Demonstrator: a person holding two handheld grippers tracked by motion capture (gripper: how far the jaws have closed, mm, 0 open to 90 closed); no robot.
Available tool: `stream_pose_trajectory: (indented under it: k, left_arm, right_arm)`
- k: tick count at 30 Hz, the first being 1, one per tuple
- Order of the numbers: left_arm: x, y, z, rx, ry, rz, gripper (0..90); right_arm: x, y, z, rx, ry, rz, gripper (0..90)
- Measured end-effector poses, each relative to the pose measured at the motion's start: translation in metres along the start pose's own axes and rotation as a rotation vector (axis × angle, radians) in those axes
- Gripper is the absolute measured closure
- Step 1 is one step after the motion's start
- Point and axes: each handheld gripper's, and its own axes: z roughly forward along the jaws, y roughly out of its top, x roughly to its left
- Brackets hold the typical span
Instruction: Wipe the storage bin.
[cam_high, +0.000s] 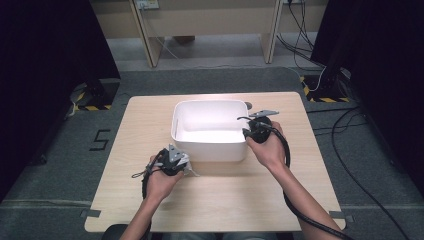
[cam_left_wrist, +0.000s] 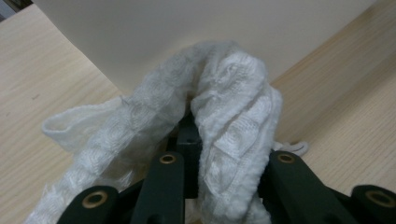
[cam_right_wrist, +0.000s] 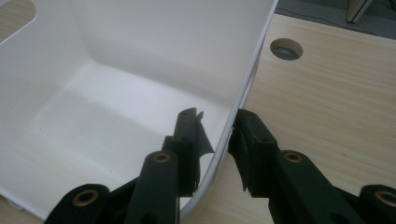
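Cloth in left claw shows close; high view hides it

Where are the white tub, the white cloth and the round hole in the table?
white tub (cam_high: 210, 150), high view, on its near outer wall.
white cloth (cam_left_wrist: 233, 93), left gripper view, on the fold bulging above the jaws.
round hole (cam_right_wrist: 286, 49), right gripper view, on its grey middle, right of the tub wall.

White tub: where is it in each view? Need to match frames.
High view: white tub at table centre, between the grippers.
Left gripper view: its outer wall across the top, behind the white cloth.
Right gripper view: interior at left, its side wall between the jaws.
Shared landmark: wooden table.
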Motion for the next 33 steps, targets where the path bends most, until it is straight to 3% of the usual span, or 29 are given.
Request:
stream_pose_trajectory:
  k: [16, 33]
  left_arm:
    - [-0.004, -0.009, 0.017, 0.023, -0.015, -0.011, 74.3]
    - [-0.013, -0.005, 0.021, 0.021, -0.019, 0.003, 74.4]
  right_arm:
    - [0.001, 0.000, 0.000, 0.003, -0.006, 0.000, 71.2]
    - [0.001, 0.000, 0.000, 0.003, -0.009, -0.002, 71.1]
